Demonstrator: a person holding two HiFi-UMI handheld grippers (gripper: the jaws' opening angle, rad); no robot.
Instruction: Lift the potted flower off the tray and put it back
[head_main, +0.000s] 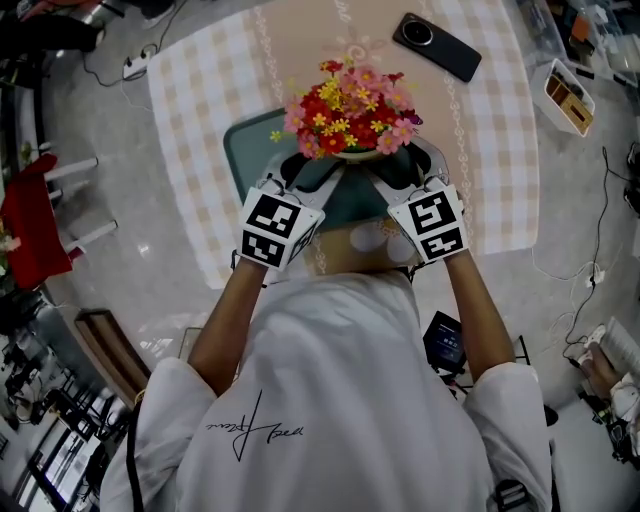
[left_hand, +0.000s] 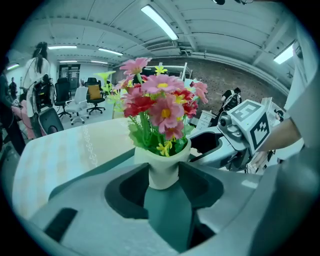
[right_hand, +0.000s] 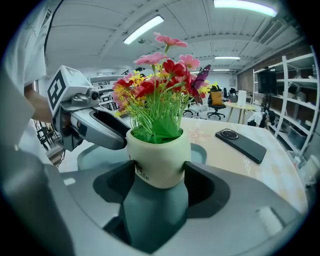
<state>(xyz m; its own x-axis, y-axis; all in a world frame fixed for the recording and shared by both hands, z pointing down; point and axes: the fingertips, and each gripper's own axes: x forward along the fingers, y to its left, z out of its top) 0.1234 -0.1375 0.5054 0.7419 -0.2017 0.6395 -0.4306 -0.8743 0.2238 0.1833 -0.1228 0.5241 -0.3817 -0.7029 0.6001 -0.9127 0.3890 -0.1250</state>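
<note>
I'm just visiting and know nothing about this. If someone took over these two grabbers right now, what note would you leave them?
Left gripper: fingers on both sides of the potted flower, at its base.
Right gripper: fingers clamp the same potted flower.
It is over the tray; lifted or not, can't tell.
Done: grasp. Left: lift clear, set back on tray, release.

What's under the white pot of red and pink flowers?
A dark teal tray lies beneath the white pot. Whether its base touches it is hidden by the grey gripper jaws.
</note>
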